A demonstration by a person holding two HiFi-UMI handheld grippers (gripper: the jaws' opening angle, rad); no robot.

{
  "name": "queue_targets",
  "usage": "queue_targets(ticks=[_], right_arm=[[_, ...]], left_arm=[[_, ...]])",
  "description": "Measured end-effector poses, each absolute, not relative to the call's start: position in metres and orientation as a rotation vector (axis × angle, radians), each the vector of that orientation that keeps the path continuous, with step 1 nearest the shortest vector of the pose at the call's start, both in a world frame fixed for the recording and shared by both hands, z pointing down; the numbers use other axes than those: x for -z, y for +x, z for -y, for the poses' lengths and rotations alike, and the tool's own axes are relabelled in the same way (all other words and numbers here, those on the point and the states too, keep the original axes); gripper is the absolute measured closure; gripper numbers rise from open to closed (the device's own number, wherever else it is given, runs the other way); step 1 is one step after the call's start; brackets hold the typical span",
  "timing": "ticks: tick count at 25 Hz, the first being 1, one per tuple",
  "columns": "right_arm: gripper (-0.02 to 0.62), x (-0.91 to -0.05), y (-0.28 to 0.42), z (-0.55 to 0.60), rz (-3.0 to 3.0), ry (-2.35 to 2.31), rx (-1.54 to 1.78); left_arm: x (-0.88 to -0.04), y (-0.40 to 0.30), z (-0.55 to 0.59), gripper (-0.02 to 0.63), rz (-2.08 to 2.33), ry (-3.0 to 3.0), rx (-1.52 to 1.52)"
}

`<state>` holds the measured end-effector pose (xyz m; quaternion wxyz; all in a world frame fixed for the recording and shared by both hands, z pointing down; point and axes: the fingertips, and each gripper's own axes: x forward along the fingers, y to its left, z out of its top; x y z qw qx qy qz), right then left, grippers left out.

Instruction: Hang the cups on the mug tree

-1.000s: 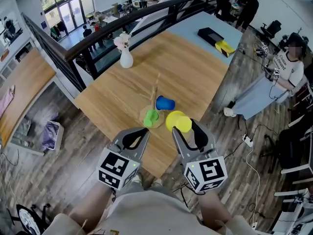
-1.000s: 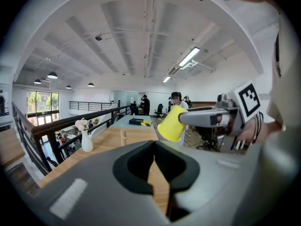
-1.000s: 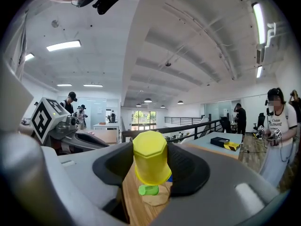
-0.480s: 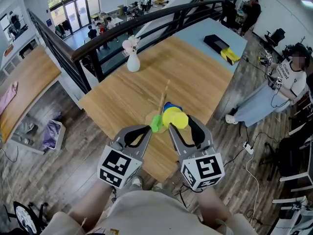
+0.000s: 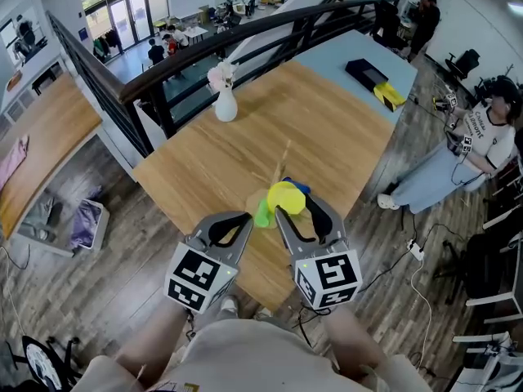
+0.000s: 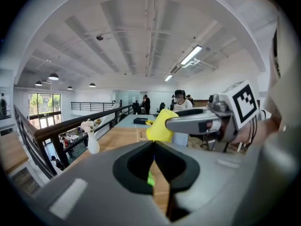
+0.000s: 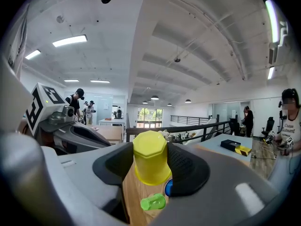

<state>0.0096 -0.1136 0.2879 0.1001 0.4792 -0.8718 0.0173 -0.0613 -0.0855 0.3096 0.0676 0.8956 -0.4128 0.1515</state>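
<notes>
My right gripper [image 5: 296, 206] is shut on a yellow cup [image 5: 284, 195], held off the wooden table [image 5: 327, 129]; in the right gripper view the cup [image 7: 150, 164] fills the gap between the jaws, bottom facing me. Just beyond lie a green cup [image 5: 262, 213] [image 7: 153, 202] and a blue cup [image 5: 301, 188] [image 7: 168, 188], mostly hidden behind the yellow one, at the foot of the thin wooden mug tree [image 5: 283, 157]. My left gripper [image 5: 244, 219] is shut and empty, left of the green cup; its closed jaws [image 6: 153, 160] show the yellow cup [image 6: 160, 126] to their right.
A white vase with flowers [image 5: 225, 104] stands at the table's far left edge by a dark railing [image 5: 163, 80]. A black box [image 5: 365, 73] and a yellow item [image 5: 391, 95] lie on the pale blue table beyond. A person [image 5: 482, 133] stands on the floor at right.
Both grippers have moved forward over the table toward the mug tree. The yellow cup now sits over the blue cup in the head view and close to the green one.
</notes>
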Motion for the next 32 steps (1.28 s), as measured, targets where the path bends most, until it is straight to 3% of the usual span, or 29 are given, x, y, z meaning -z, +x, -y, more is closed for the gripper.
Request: queue_targets(ticks=[32], right_arm=[[0.346, -0.391, -0.008, 0.171, 2.436, 1.332, -0.297]], left_arm=[[-0.355, -0.092, 0.142, 0.603, 1.284, 2.555, -0.471]])
